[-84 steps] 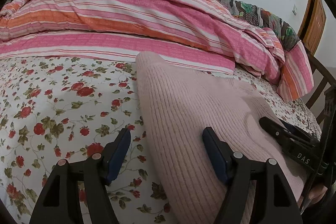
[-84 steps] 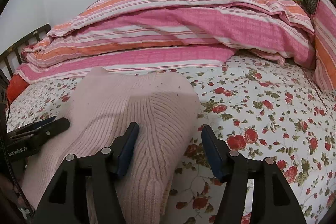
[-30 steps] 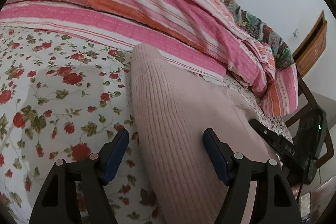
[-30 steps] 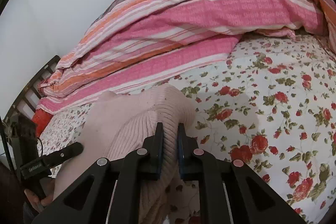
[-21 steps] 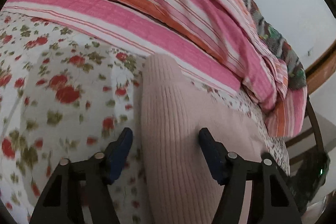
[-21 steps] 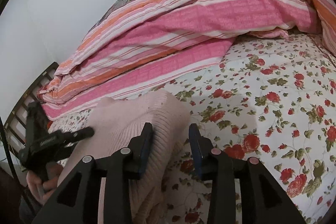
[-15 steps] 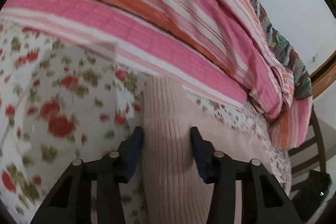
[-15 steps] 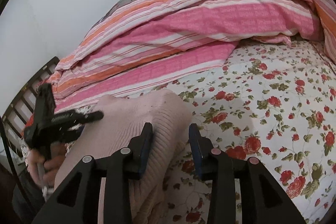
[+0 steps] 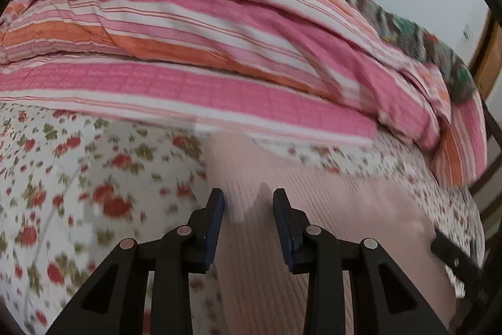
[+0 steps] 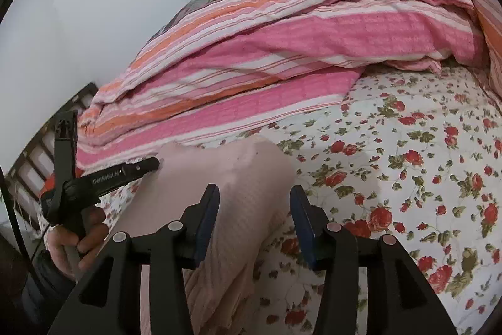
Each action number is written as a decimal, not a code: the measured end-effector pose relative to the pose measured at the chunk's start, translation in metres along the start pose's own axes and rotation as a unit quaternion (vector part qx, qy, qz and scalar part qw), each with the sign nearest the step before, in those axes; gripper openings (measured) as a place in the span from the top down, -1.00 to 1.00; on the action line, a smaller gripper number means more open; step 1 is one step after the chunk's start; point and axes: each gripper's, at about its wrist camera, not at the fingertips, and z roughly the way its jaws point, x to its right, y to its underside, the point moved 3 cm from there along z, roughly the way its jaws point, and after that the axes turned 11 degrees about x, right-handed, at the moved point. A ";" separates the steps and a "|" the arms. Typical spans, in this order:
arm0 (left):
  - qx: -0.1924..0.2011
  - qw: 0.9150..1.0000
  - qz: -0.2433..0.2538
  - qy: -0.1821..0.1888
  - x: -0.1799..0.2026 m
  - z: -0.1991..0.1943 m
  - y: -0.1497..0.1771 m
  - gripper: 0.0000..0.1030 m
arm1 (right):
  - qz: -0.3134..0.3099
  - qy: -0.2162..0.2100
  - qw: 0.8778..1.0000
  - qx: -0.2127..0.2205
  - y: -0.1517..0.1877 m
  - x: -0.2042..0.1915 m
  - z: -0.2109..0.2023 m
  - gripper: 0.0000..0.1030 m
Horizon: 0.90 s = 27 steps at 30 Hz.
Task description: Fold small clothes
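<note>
While pink knit sweater [image 10: 238, 197] lies on floral bed [image 10: 408, 178], left gripper [image 9: 248, 218] half-open astride its edge, right gripper [image 10: 254, 218] wide open, gripping nothing.

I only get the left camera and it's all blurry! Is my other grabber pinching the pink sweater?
Observer: No. The right gripper is open, one finger over the pink knit sweater and the other over the floral bedsheet.
Operator: What does my left grabber look like from there?
Observer: A bare hand holds the left gripper, and its tip points at the sweater's far corner. I cannot tell whether it touches.
</note>
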 end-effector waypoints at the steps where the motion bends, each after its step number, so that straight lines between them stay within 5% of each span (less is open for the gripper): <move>1: -0.002 1.000 0.008 0.002 0.004 -0.006 0.005 0.34 | -0.005 -0.005 1.000 -0.006 0.001 -0.002 -0.002 0.10; 4: -0.006 0.999 0.026 0.028 0.017 -0.026 0.023 -0.16 | -0.004 -0.026 0.999 -0.021 0.007 -0.005 -0.009 0.08; 9: 0.020 0.997 0.074 0.016 0.033 -0.064 0.048 -0.17 | -0.007 -0.059 0.997 -0.041 0.021 -0.010 -0.025 0.07; 14: 0.034 0.998 0.047 0.019 0.035 -0.098 0.070 -0.17 | -0.022 -0.080 0.995 -0.048 0.040 -0.016 -0.040 0.08; 15: 0.038 0.998 0.048 0.017 0.036 -0.104 0.074 -0.17 | -0.023 -0.076 0.996 -0.045 0.044 -0.017 -0.040 0.17; 16: 0.039 0.998 0.050 0.011 0.038 -0.106 0.079 -0.17 | -0.024 -0.076 0.996 -0.035 0.047 -0.018 -0.041 0.67; 17: 0.041 0.998 0.054 0.004 0.040 -0.107 0.082 -0.17 | -0.032 -0.069 0.997 -0.019 0.050 -0.019 -0.043 0.71; 20: 0.046 0.997 0.058 -0.011 0.045 -0.112 0.090 -0.20 | -0.053 -0.068 0.996 0.002 0.050 -0.023 -0.052 0.72; 27: 0.043 0.996 0.073 -0.042 0.053 -0.114 0.090 -0.26 | -0.011 -0.049 0.998 -0.042 0.055 -0.008 -0.040 0.70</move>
